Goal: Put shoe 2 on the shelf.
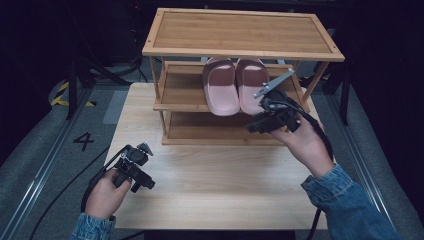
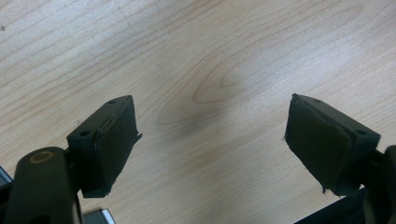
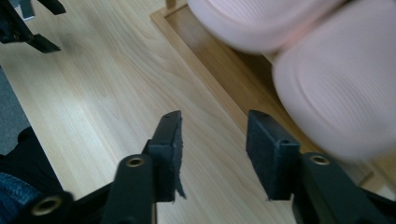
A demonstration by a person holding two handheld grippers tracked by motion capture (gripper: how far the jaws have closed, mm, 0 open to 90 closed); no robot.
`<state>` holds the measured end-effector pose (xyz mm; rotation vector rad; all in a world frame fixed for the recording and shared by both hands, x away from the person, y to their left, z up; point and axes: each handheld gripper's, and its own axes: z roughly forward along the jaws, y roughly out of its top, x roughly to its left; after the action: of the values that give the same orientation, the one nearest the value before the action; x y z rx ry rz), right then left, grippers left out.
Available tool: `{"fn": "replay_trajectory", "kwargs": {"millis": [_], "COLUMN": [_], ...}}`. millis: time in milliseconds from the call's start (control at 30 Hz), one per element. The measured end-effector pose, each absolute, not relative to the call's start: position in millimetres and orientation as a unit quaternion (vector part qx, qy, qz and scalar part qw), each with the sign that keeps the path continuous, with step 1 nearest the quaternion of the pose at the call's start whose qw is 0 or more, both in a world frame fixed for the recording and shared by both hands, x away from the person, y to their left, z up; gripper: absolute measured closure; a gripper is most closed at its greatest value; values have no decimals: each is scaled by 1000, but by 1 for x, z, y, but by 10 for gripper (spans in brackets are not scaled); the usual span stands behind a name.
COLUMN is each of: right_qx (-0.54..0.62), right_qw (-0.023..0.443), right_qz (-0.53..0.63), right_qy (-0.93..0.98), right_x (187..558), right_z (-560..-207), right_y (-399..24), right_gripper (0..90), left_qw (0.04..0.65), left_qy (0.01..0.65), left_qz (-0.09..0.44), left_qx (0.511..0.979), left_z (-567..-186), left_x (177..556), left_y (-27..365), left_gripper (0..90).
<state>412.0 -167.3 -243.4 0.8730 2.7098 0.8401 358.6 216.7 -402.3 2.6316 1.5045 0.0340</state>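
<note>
Two pink slippers lie side by side, heels toward me, on the middle shelf of a bamboo shoe rack [image 1: 242,32]: one on the left [image 1: 220,87], one on the right [image 1: 251,82]. My right gripper [image 1: 252,127] hovers in front of the rack, just below the right slipper's heel. Its jaws stand open with nothing between them [image 3: 215,140], and the slippers [image 3: 341,84] bulge out just above and beyond the pads. My left gripper [image 1: 144,184] is held low over the table's near left part, open over bare wood [image 2: 212,140].
The rack stands at the back of a light wooden table [image 1: 215,185]; its lowest shelf [image 3: 210,65] holds nothing that I can see. Beyond the table's edges are grey floor, cables and dark stands. The left gripper [image 3: 28,28] appears far off in the right gripper view.
</note>
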Motion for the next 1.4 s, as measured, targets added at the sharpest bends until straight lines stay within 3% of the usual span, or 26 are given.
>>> {"fn": "replay_trajectory", "kwargs": {"millis": [267, 800, 1400], "right_qx": [347, 446, 489], "right_qw": [94, 85, 82], "right_qz": [280, 234, 249], "right_qy": [890, 860, 832], "right_x": [401, 378, 383], "right_z": [-254, -311, -398], "right_y": [-232, -338, -386], "right_gripper": [453, 363, 348], "left_qw": [62, 57, 59], "left_qy": [497, 513, 517], "left_qz": [8, 12, 12], "left_qx": [866, 857, 854], "left_z": [-399, -400, -409], "left_x": [366, 377, 377], "left_y": [212, 214, 219], "left_gripper": [175, 175, 175]}}
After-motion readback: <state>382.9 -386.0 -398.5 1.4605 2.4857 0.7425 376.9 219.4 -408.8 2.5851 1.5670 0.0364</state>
